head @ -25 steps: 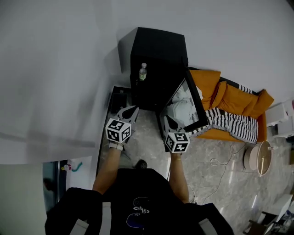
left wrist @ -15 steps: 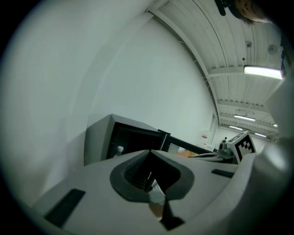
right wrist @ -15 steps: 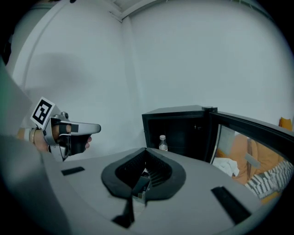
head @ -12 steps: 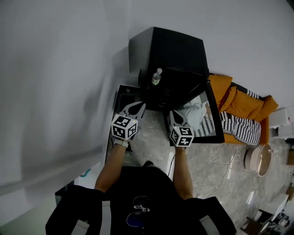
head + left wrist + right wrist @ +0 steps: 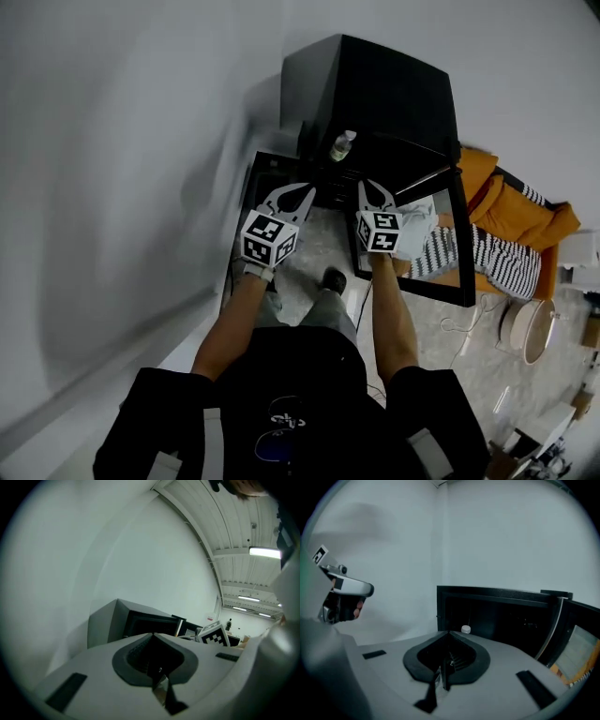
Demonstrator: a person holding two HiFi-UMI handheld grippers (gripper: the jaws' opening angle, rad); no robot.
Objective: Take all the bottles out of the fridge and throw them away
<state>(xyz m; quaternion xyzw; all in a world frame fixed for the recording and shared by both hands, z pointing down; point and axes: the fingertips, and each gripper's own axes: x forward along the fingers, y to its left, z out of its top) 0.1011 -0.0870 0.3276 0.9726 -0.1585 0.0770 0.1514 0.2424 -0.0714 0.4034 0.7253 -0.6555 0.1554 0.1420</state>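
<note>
Head view shows the clear plastic bottle with a white cap (image 5: 342,145) upright just inside the open black fridge (image 5: 375,89). The left gripper (image 5: 302,191) and right gripper (image 5: 372,188) hover just before the fridge, jaws clenched and empty. Unless one opens first, shut tips could topple the bottle. The right gripper might also clip the fridge's glass door (image 5: 441,234).

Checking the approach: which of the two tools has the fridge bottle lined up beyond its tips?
The right tool: its own view shows the white-capped bottle just past its shut tips. The left tool has no bottle in its view.
</note>
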